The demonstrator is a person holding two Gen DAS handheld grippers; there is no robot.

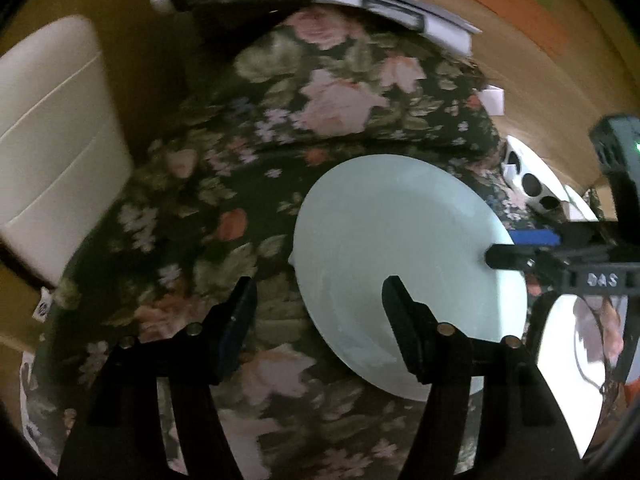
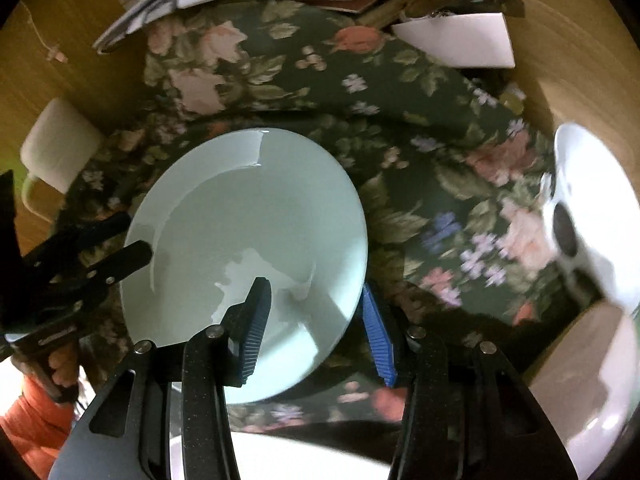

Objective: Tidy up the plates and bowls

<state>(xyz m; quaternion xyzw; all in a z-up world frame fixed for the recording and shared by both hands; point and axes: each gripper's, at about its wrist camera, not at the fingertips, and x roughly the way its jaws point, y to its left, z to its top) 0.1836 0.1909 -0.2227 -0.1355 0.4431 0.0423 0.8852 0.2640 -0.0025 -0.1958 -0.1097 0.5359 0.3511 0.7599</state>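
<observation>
On the floral cloth: one pale plate, perhaps unheld; both grippers' fingers apart.

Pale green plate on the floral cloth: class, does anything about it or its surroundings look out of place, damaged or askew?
The pale green plate looks whole and clean, flat on the floral cloth. The cloth is rumpled into a raised fold behind the plate, and papers lie untidily at its far edge. Nothing looks spilled or broken.
</observation>
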